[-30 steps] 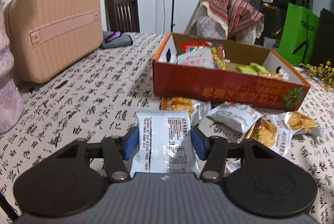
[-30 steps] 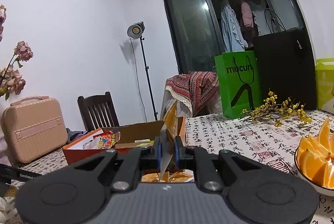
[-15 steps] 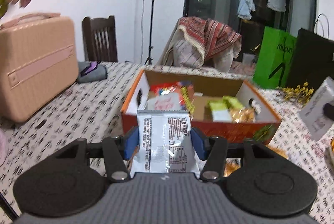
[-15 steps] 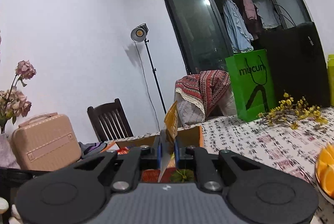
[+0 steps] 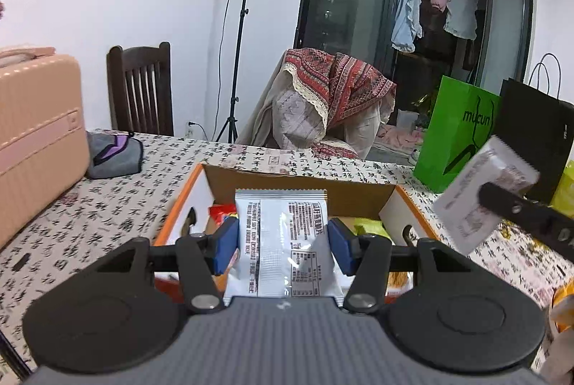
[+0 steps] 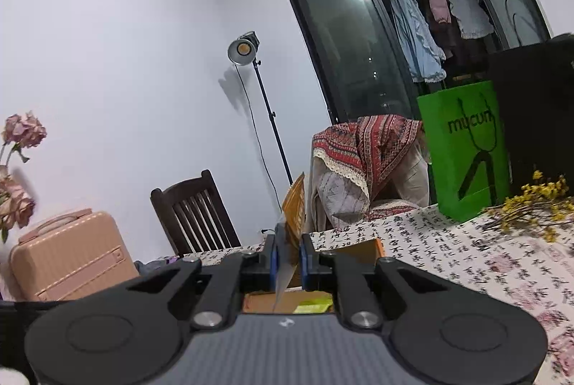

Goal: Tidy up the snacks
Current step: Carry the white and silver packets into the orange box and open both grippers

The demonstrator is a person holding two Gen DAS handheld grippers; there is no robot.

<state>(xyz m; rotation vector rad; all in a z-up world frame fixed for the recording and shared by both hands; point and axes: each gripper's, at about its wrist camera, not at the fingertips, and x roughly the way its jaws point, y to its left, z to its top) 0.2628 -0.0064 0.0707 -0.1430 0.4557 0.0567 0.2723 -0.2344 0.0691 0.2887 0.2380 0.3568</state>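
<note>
The left tool (image 5: 282,244) is clamped on a white snack packet (image 5: 283,241), held above the near wall of the orange cardboard box (image 5: 183,202) on the counter (image 5: 89,205). The right tool (image 6: 287,254) pinches a second snack packet (image 6: 293,205) edge-on, raised over the box's right end.

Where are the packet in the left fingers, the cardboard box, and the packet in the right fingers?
white snack packet (image 5: 283,241): left wrist view, its printed back.
cardboard box (image 5: 301,188): left wrist view, inside of far wall.
orange snack packet (image 6: 295,205): right wrist view, upper edge-on part.
</note>
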